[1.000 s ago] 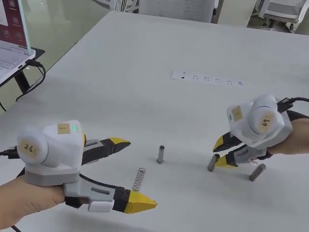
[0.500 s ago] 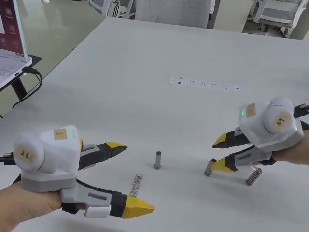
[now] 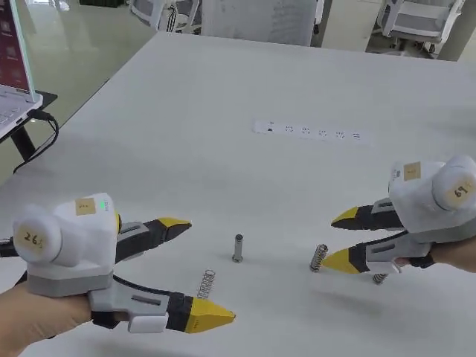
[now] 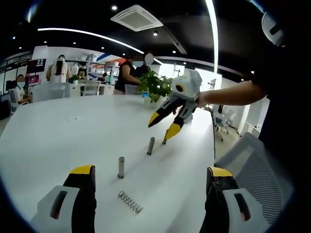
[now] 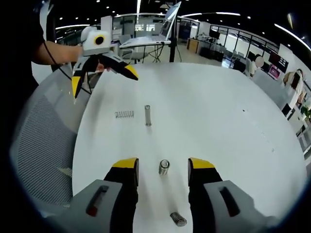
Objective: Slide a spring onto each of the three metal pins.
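Bare tabletop point(image 3: 223, 178) lay free between the grippers, upright pin point(image 3: 238, 248) stood alone at mid-gap, loose spring point(image 3: 206, 283) lay flat between the spread jaws of the left gripper point(image 3: 208, 269), standing spring point(image 3: 318, 257) sat between the parted jaws of the right gripper point(image 3: 330, 242), power strip point(image 3: 312, 132) lay well beyond.

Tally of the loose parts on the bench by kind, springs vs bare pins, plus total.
Springs: 3 (lying spring, standing spring, third spring)
Bare pin: 1
Total: 4
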Motion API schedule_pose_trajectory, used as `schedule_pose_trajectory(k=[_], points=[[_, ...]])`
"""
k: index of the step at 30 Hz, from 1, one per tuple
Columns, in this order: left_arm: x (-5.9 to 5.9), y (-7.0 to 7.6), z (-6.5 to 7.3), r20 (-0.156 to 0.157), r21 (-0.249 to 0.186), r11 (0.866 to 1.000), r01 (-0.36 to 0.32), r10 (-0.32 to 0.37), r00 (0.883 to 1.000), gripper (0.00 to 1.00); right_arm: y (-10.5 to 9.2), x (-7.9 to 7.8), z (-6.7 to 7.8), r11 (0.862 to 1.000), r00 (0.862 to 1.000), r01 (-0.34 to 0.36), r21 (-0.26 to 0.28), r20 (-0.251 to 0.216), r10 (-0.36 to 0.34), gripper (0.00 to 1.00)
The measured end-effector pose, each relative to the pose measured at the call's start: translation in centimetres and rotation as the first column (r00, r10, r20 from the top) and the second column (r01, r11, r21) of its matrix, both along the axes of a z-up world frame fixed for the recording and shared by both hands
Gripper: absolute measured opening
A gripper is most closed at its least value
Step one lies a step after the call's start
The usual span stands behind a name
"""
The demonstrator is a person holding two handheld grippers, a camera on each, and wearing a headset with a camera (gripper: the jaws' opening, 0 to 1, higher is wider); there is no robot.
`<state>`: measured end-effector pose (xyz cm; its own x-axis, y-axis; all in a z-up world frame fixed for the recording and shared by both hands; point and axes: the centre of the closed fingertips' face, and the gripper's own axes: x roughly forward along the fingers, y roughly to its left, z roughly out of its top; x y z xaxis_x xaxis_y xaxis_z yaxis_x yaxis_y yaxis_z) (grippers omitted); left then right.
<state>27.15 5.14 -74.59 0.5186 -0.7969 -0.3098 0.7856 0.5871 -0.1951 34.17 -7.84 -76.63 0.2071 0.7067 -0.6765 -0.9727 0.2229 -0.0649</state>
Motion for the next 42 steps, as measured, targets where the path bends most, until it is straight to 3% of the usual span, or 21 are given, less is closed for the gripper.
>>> schedule_pose_trajectory(k=[2, 12, 16, 28, 36, 42], points=[[0.0, 0.0, 0.1, -0.001, -0.003, 1.000, -0.001, 0.001, 1.000, 0.92, 0.1, -0.1, 0.6, 0.999, 1.000, 0.021, 0.033, -0.003, -0.021, 0.43], [0.2, 0.0, 0.4, 0.008, -0.008, 1.000, -0.011, 0.011, 1.000, 0.92, -0.4, -1.1, 1.3, 0.993, 0.998, 0.065, 0.096, -0.012, -0.064, 0.47], [0.1, -0.4, 1.0, -0.001, -0.051, 0.999, -0.007, 0.007, 1.000, 0.95, -0.7, -1.6, 1.2, 0.991, 0.997, 0.075, 0.110, -0.025, -0.072, 0.49], [0.2, -0.9, 1.2, 0.015, -0.032, 0.999, -0.004, 0.004, 1.000, 0.94, -1.6, -3.4, 1.8, 0.981, 0.992, 0.116, 0.155, -0.057, -0.109, 0.52], [0.1, -0.6, 1.2, 0.015, -0.025, 1.000, -0.004, 0.004, 1.000, 0.94, -3.0, -5.5, 1.2, 0.979, 0.988, 0.146, 0.144, -0.073, -0.136, 0.51], [-0.1, -0.6, 1.3, 0.014, -0.021, 1.000, -0.004, 0.004, 1.000, 0.94, -3.8, -6.2, 0.4, 0.978, 0.984, 0.162, 0.131, -0.094, -0.151, 0.50]])
